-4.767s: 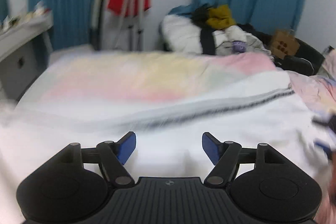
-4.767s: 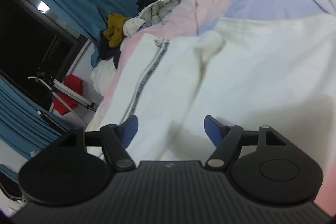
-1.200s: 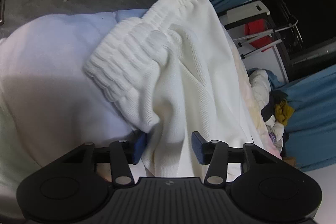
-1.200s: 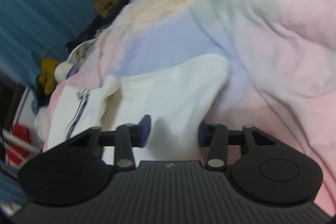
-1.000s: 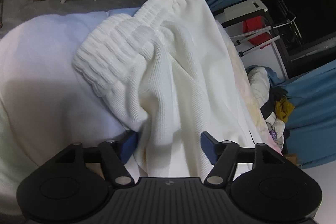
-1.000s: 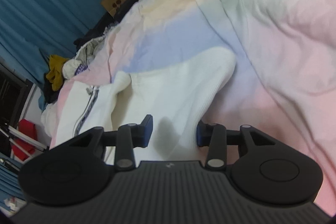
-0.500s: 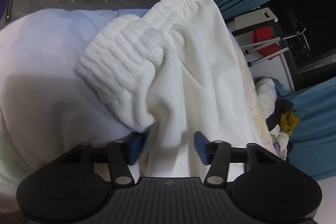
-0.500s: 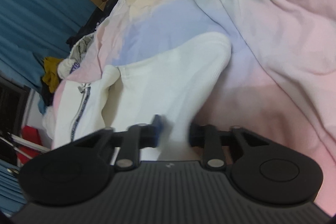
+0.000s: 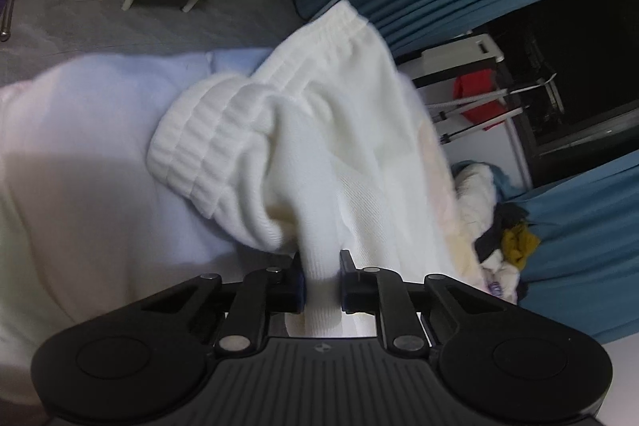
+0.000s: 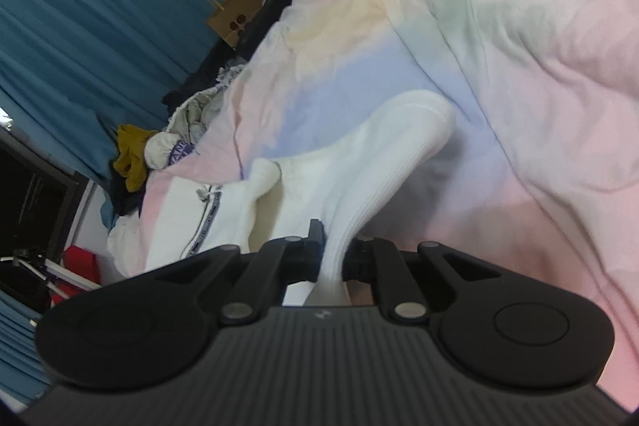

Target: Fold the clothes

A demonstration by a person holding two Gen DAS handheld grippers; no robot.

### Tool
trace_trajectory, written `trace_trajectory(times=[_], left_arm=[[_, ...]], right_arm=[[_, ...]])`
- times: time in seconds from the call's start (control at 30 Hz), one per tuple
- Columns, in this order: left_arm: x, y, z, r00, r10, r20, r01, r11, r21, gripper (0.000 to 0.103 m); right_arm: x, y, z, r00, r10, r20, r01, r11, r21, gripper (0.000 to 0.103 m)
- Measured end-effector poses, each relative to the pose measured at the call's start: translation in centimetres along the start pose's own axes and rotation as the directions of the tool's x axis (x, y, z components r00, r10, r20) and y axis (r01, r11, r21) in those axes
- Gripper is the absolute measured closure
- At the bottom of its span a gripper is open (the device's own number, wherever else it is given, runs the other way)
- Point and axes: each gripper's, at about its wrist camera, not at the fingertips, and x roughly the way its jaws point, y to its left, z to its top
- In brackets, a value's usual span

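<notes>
White garment pinched at both ends on the bed

Left gripper fingers closing on its fabric; right gripper fingers clamped tight on a fold.

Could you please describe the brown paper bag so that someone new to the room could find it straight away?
Start at the bed with the pastel quilt and follow its far edge to the blue curtain. The paper bag stands there against something dark. It alone is stiff brown paper with handles and dark dots, unlike the soft clothes pile nearby.

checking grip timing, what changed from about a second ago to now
Both sets of jaws closed on the white garment: the left gripper now pinches a fold near the ribbed waistband and is closing; the right gripper has clamped the cuffed end. The garment lies on the pastel bedspread as before.
</notes>
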Motion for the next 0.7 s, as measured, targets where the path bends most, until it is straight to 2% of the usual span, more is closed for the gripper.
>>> trace_trajectory(times=[0.03,0.2,0.43,0.53,0.7], left_arm=[[-0.9,-0.1,0.5,1.000,-0.013,0.007,0.013,1.000,0.002,0.097],[-5.1,-0.4,2.1,0.999,-0.048,0.019,0.048,0.998,0.030,0.098],[-8.4,0.2,2.6,0.997,-0.077,0.007,0.077,0.996,0.045,0.098],[-8.9,0.9,2.7,0.997,-0.072,0.002,0.072,0.996,0.042,0.098],[-8.9,0.8,2.9,0.995,-0.099,-0.001,0.099,0.993,0.057,0.098]], right_arm=[[-0.3,0.0,0.1,1.000,0.002,0.000,-0.002,1.000,0.000,0.095],[-1.8,0.2,0.4,0.998,0.044,0.036,-0.044,0.999,0.019,0.096],[-5.2,0.9,0.4,0.988,0.087,0.130,-0.087,0.996,-0.006,0.096],[-5.7,1.0,0.3,0.988,0.068,0.141,-0.063,0.997,-0.040,0.096],[-4.7,0.8,-0.1,0.995,0.006,0.100,0.000,0.998,-0.059,0.096]])
